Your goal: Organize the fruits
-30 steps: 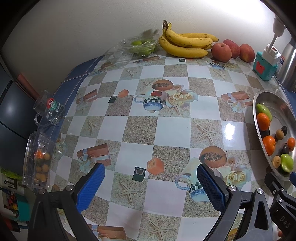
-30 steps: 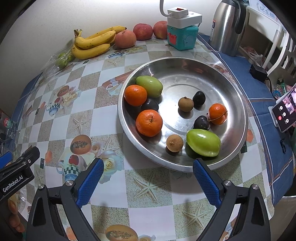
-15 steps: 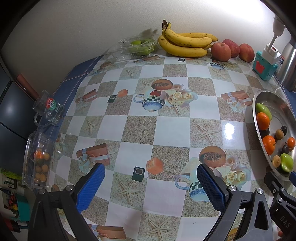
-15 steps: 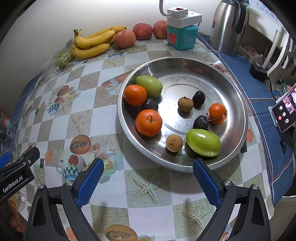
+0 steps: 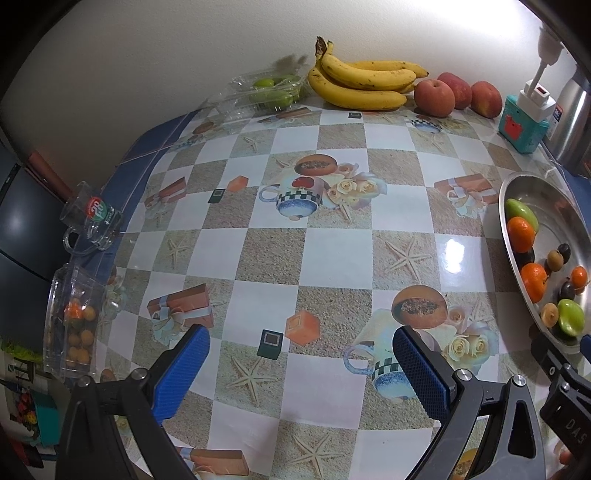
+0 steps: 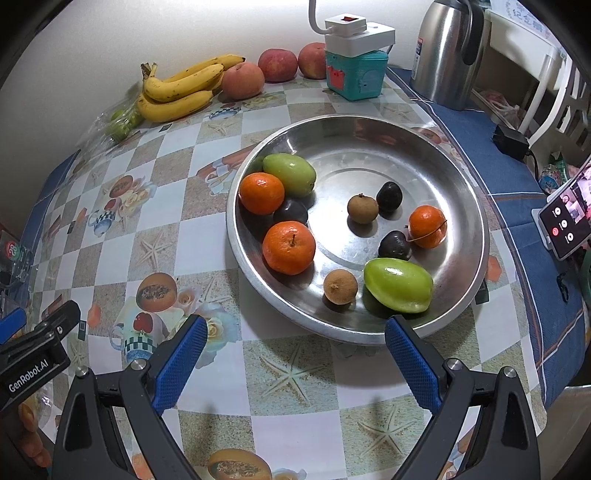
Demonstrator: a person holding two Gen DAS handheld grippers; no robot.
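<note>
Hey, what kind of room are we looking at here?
Probably a home kitchen or dining table: a patterned vinyl tablecloth, a steel kettle beside a power strip, and bananas against the wall.

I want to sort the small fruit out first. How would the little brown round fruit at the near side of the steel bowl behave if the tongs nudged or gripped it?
The brown round fruit is nearly spherical and sits free on the steel bowl, whose floor is smooth and sloping, so a nudge would probably roll it. Its skin looks matte and dry, so probably not slippery. Being small, it likely needs the open right tongs closed far.
</note>
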